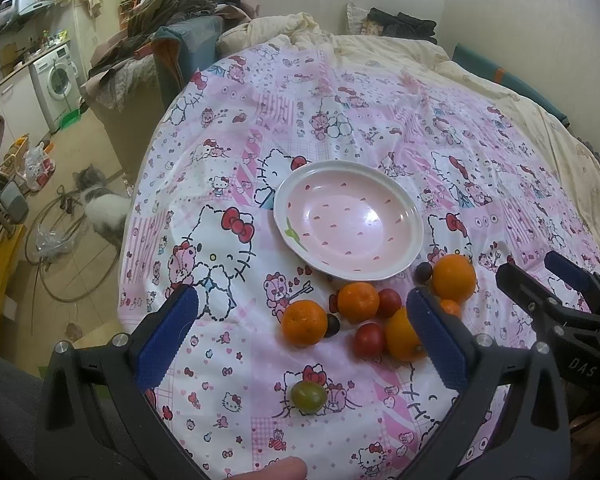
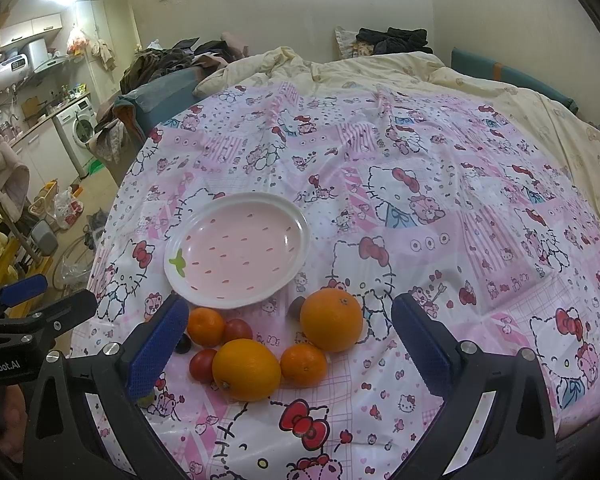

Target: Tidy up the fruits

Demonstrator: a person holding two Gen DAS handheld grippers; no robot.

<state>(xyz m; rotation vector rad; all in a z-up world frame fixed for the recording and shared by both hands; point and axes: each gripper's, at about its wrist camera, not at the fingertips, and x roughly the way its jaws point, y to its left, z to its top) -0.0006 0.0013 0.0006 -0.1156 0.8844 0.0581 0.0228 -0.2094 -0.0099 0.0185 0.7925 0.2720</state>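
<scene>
Shallow pink ceramic plate (image 2: 236, 256) with white rim, strawberry-seed flecks and a green leaf mark, lying flat and bare on the bed. Just in front of it, a loose cluster: large round orange (image 2: 331, 319), oval orange (image 2: 246, 370), three small mandarins (image 2: 303, 365) (image 2: 205, 327) (image 1: 304, 323), two red cherry tomatoes (image 2: 237, 330) (image 2: 202, 364), two dark plums (image 1: 423, 272) (image 1: 332, 325). Apart, nearer the camera, one green-red tomato (image 1: 308, 397).

Pink seed-speckled plate (image 2: 284, 236), orange oranges (image 2: 331, 319), pink cartoon-cat cloth (image 2: 460, 208).
</scene>
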